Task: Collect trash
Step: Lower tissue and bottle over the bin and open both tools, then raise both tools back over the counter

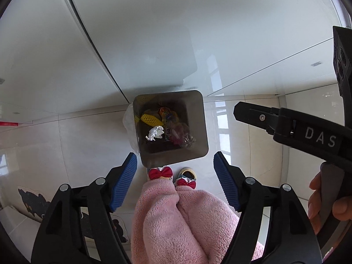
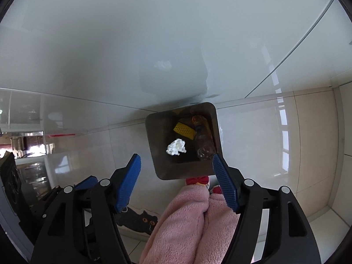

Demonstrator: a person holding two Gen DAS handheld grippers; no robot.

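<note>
White letters "DAS" on the black body of the right gripper (image 1: 236,111), no other legible text

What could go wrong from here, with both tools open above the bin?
1. Both the left tool and the right tool are open and hold nothing, so no trash is being collected at this moment.
2. The bin stands right by the person's slippers; a step forward might knock it.
3. A clear bag bulges outside the bin's left wall, so light pieces like the crumpled paper might slip out if the bin tips.
</note>
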